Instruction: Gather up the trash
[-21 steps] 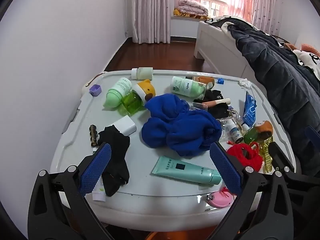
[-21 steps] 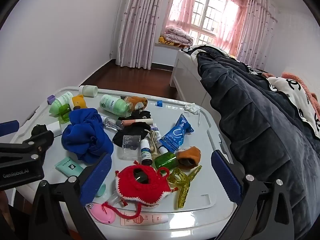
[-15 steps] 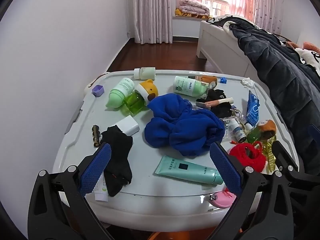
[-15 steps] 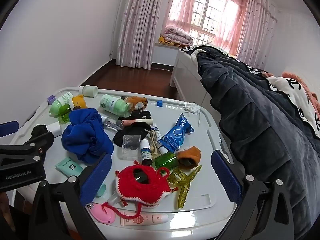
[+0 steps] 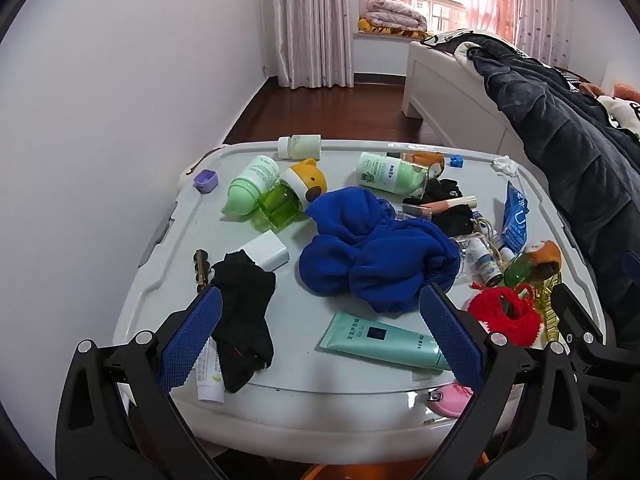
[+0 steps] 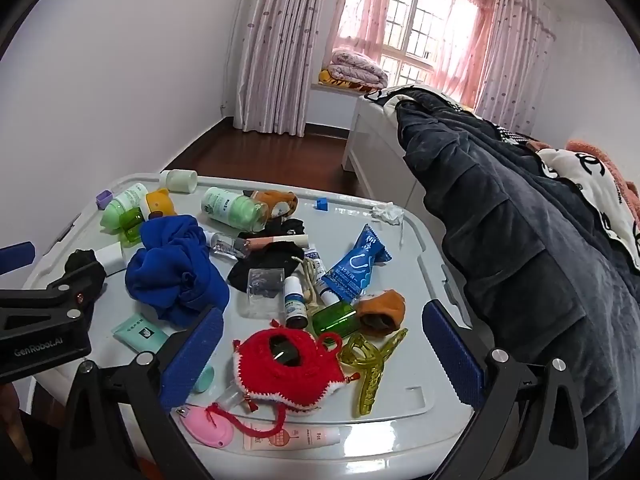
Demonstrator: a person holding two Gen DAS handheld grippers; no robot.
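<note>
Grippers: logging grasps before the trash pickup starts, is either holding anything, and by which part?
Nothing. The left gripper and right gripper are both open and empty.

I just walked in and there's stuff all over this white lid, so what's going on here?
A person holds a two-finger gripper in each hand over a cluttered white lid. The left gripper and right gripper are both wide open and hold nothing. On the lid lie a blue cloth, a teal tube, a blue wrapper and a crumpled white scrap. Nothing has been picked up at this moment.
</note>
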